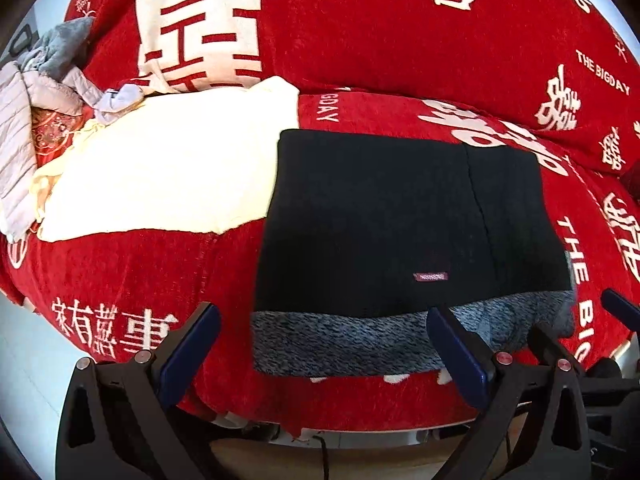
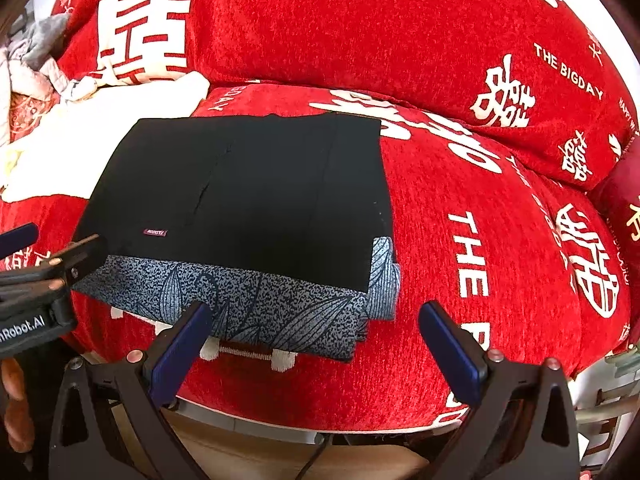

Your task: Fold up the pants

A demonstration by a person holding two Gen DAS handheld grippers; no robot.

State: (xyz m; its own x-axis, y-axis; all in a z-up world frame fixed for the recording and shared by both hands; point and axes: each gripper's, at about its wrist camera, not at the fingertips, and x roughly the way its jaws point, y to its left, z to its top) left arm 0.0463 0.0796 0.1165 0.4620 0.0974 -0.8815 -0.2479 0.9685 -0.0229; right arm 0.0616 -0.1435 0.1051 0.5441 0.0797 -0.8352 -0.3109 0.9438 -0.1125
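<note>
The black pants (image 1: 380, 220) lie folded into a flat rectangle on the red sofa seat (image 1: 120, 272), with a small maroon label (image 1: 431, 277) near their front edge. Under them sits a folded grey-blue leaf-patterned garment (image 2: 256, 304) that sticks out at the front. In the right wrist view the black pants (image 2: 248, 192) fill the centre. My left gripper (image 1: 324, 340) hangs open just in front of the stack, holding nothing. My right gripper (image 2: 316, 344) is open too, empty, near the stack's front right corner. The right gripper (image 1: 624, 308) shows at the left view's right edge.
A cream-white folded cloth (image 1: 160, 168) lies left of the pants. Grey and pink clothes (image 1: 44, 80) are piled at the far left. Red back cushions (image 2: 360, 40) with white lettering rise behind. The left gripper's body (image 2: 36, 280) and a hand (image 2: 16, 408) show at the left.
</note>
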